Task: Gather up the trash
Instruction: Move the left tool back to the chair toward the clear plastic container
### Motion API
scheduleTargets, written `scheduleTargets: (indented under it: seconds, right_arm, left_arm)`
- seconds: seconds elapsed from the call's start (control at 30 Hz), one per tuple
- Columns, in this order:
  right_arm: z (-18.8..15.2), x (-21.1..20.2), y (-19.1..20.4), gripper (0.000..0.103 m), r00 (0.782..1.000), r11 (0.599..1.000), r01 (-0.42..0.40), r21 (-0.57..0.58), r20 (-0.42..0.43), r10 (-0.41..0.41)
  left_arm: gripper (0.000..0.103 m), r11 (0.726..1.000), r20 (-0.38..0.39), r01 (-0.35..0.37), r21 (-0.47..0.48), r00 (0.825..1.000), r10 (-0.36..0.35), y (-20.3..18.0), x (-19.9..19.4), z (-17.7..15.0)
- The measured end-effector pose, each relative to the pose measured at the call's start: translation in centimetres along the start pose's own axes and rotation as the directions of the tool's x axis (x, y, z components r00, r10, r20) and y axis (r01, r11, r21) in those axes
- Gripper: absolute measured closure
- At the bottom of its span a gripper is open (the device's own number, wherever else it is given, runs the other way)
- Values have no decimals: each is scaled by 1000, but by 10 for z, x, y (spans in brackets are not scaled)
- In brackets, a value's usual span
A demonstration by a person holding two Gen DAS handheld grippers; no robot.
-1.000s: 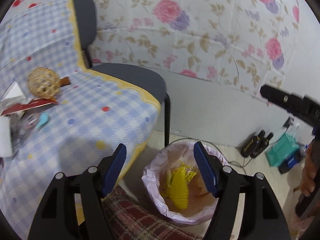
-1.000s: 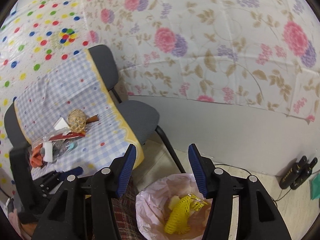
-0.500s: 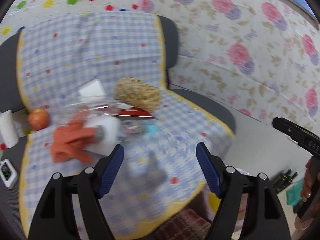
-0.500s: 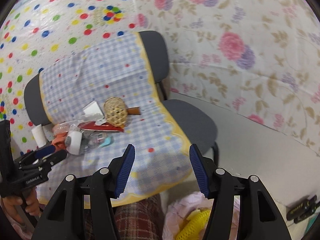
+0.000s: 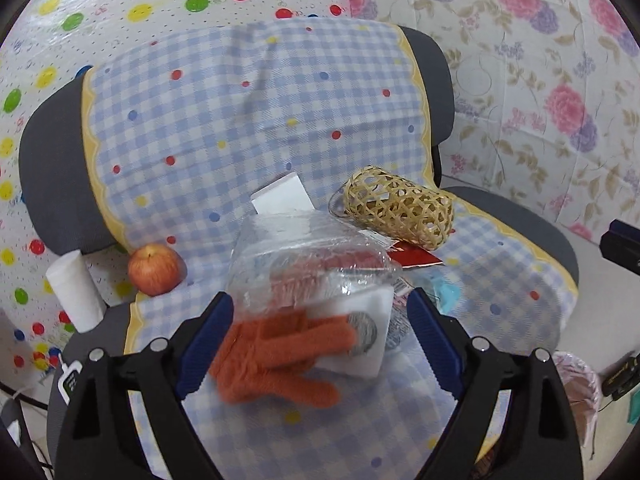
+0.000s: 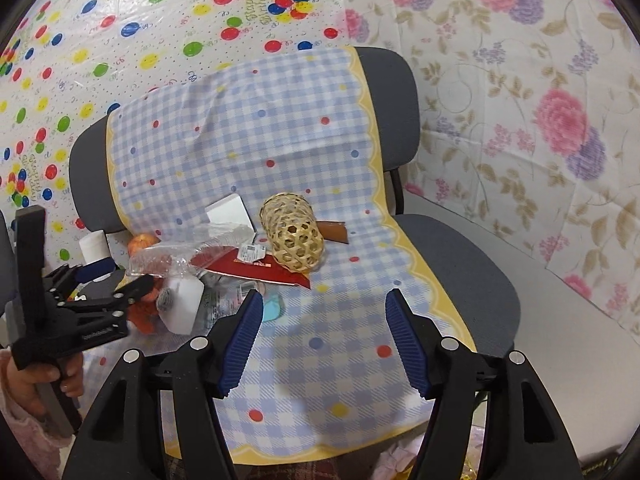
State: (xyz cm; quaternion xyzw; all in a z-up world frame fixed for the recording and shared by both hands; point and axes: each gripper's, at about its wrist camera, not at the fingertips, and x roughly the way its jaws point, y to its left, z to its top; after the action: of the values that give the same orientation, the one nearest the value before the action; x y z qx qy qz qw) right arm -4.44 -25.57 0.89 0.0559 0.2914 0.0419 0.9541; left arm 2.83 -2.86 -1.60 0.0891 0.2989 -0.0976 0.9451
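Note:
A pile of trash lies on the checked cloth (image 5: pixel 280 420) over the chairs: an orange glove (image 5: pixel 276 356), a white block (image 5: pixel 360 320), a clear plastic wrapper (image 5: pixel 304 256), a red packet (image 5: pixel 416 258), a woven bamboo basket (image 5: pixel 400 210) and a white card (image 5: pixel 282 198). My left gripper (image 5: pixel 316 344) is open, its jaws either side of the glove and white block, close above them. My right gripper (image 6: pixel 324 344) is open and empty over bare cloth, in front of the basket (image 6: pixel 292 238) and red packet (image 6: pixel 256 270). The left gripper also shows in the right wrist view (image 6: pixel 132 286).
An apple (image 5: pixel 154 268) and a white paper roll (image 5: pixel 76 292) sit at the left by the chair back. The pink-lined trash bin (image 5: pixel 576 384) is low at the right edge. A blue scrap (image 6: pixel 272 306) lies near my right gripper's left finger. Grey chair seat (image 6: pixel 460 264) extends right.
Both grippers swung from over the trash bin up to the cloth-covered chairs. The left one has closed in on the glove and white block. Both stayed open.

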Motion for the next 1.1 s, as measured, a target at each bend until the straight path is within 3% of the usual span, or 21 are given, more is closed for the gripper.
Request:
scheduleTargets:
  seconds: [0.43, 0.57, 0.83, 0.93, 1.0, 1.1]
  right_arm:
    - [5, 25, -12, 34, 999, 1000, -15, 22, -33, 16]
    - [3, 28, -14, 34, 999, 999, -22, 29, -39, 23]
    - [3, 29, -12, 34, 999, 999, -31, 32, -37, 32]
    - [4, 31, -7, 34, 999, 999, -37, 26, -37, 38]
    - [4, 34, -3, 34, 998, 999, -44, 22, -40, 44]
    - [6, 39, 4, 34, 997, 999, -53, 13, -49, 53]
  left_arm:
    - [14, 976, -2, -98, 194, 995, 100, -36, 51, 13]
    - [12, 970, -14, -121, 210, 992, 127, -34, 64, 11]
    - [21, 1000, 37, -13, -23, 999, 14, 12, 43, 26]
    - [29, 990, 83, 2, -138, 996, 9, 41, 31, 31]
    - [53, 973, 86, -17, -230, 996, 38, 66, 28, 32]
    - [53, 949, 60, -22, -313, 997, 43, 95, 32, 25]
